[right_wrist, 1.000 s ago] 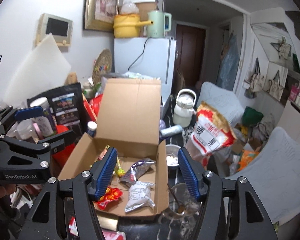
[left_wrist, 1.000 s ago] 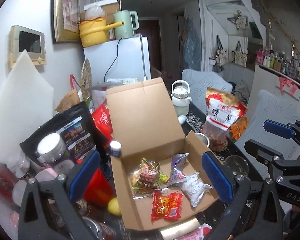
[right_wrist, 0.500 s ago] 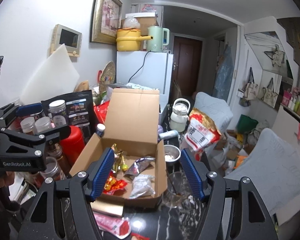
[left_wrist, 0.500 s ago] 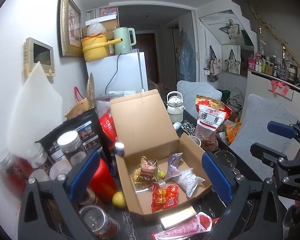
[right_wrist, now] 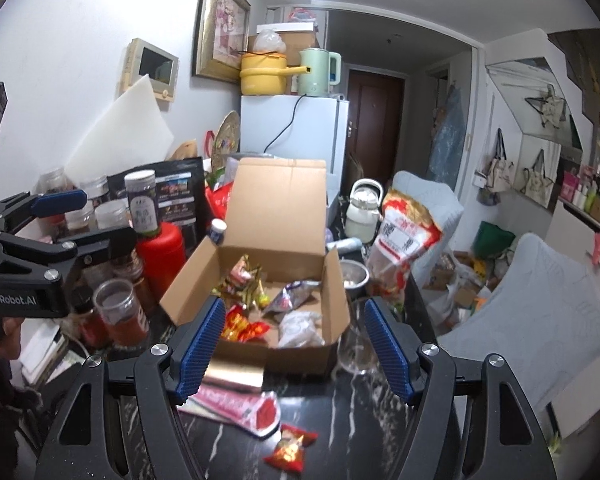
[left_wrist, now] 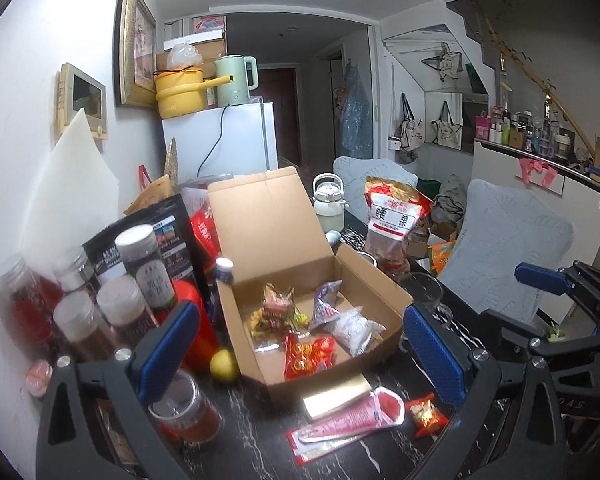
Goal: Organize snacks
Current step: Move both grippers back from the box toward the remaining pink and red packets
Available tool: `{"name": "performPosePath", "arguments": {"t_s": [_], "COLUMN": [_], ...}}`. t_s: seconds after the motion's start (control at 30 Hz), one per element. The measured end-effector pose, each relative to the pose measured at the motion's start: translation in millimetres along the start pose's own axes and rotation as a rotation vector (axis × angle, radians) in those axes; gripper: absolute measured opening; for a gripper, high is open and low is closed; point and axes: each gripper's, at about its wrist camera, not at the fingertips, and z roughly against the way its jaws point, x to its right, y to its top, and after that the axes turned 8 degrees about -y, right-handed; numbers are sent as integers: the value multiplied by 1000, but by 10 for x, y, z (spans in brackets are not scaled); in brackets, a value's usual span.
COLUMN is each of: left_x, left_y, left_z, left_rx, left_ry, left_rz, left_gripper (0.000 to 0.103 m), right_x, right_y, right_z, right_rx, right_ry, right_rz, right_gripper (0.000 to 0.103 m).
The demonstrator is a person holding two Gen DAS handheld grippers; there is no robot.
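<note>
An open cardboard box [left_wrist: 380, 292] [right_wrist: 336, 280] stands on the dark marbled table and holds several snack packets, among them a red one [left_wrist: 308, 356] [right_wrist: 246, 328] and a white one [left_wrist: 354, 330] [right_wrist: 300, 326]. In front of the box lie a gold bar [left_wrist: 336, 394] [right_wrist: 234, 376], a long pink pouch [left_wrist: 348, 420] [right_wrist: 236, 404] and a small red candy packet [left_wrist: 427, 414] [right_wrist: 290, 448]. My left gripper [left_wrist: 300, 352] is open, back from the box, with nothing held. My right gripper [right_wrist: 294, 348] has its jaws opening, also with nothing between them.
Jars and bottles [left_wrist: 140, 264] and a red canister [right_wrist: 160, 248] crowd the left of the box. A lemon [left_wrist: 224, 364] lies beside it. A drinking glass [right_wrist: 354, 348], a metal bowl [right_wrist: 354, 276], a white kettle [left_wrist: 328, 208] and a tall snack bag [left_wrist: 392, 224] stand right of the box.
Both grippers have drawn back from the box, so the gold bar, pink pouch and small red packet in front of it have come into view. The right jaws have spread wider.
</note>
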Motion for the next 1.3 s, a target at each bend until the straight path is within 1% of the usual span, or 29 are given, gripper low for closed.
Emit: {"name": "performPosePath", "arguments": {"t_s": [0.23, 0.33, 0.5, 0.77, 1.0, 1.2, 1.3], "left_x": [91, 138, 182, 234, 248, 214, 160], "left_y": [-270, -389, -561, -833, -1072, -1227, -1321], "left_z": [46, 41, -6, -149, -332, -500, -614], "left_rx": [-35, -50, -82, -143, -184, -215, -237], "left_ry": [-35, -15, -24, -93, -143, -159, -187], "left_rz": [-27, -37, -36, -8, 26, 47, 78], "left_gripper": [103, 103, 103, 103, 103, 103, 103], "right_x": [-66, -86, -136, -179, -138, -79, -64], "right_y": [-352, -492, -687, -953, -1204, -1456, -1547], "right_z": [32, 34, -11, -105, -286, -545, -698], "right_rx": [-52, -72, -105, -151, -218, -301, -341], "right_ry": [-4, 4, 11, 4, -7, -14, -23], "right_rz": [-10, -21, -29, -40, -73, -118, -128], "right_gripper": [72, 72, 72, 72, 72, 72, 72]}}
